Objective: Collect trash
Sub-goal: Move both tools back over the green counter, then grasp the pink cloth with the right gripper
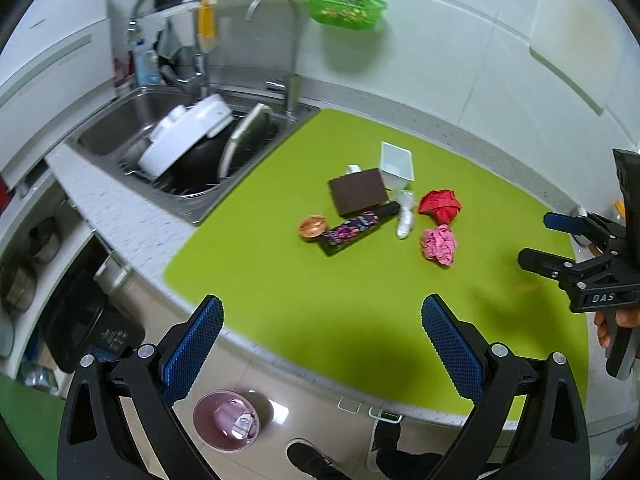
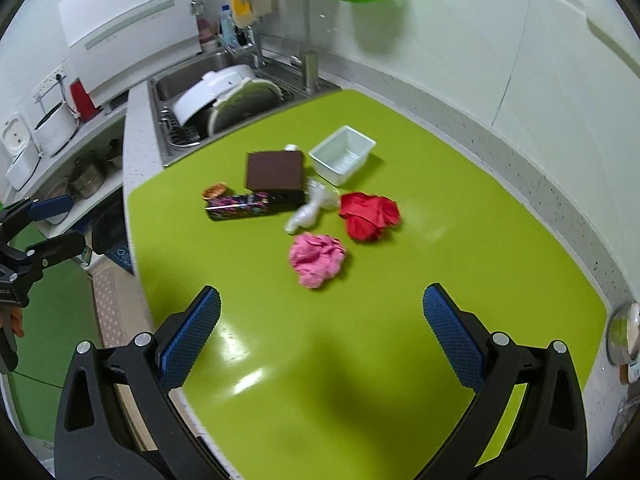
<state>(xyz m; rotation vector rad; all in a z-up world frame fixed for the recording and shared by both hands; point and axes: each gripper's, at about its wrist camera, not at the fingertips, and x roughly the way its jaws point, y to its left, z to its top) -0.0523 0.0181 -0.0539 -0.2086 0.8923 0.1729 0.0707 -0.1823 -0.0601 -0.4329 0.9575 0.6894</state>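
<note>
Litter lies on a green mat (image 2: 440, 240): a pink crumpled paper (image 2: 318, 258) (image 1: 439, 244), a red crumpled paper (image 2: 370, 214) (image 1: 440, 205), a clear crumpled plastic wrapper (image 2: 310, 210) (image 1: 406, 216), a dark patterned carton (image 2: 244, 207) (image 1: 354, 226) and an orange wrapper (image 2: 216, 191) (image 1: 313, 227). A brown sponge (image 2: 275, 171) and a white rectangular dish (image 2: 343, 155) (image 1: 397, 166) sit behind them. My right gripper (image 2: 320, 332) (image 1: 536, 240) is open, short of the pink paper. My left gripper (image 1: 322, 340) (image 2: 60, 220) hangs open over the mat's front edge, holding nothing.
A steel sink (image 1: 120, 120) with a white lid and pans lies left of the mat. A green basket (image 1: 346, 6) hangs on the wall. A pink bin (image 1: 226, 420) stands on the floor below the counter edge, near a person's shoes.
</note>
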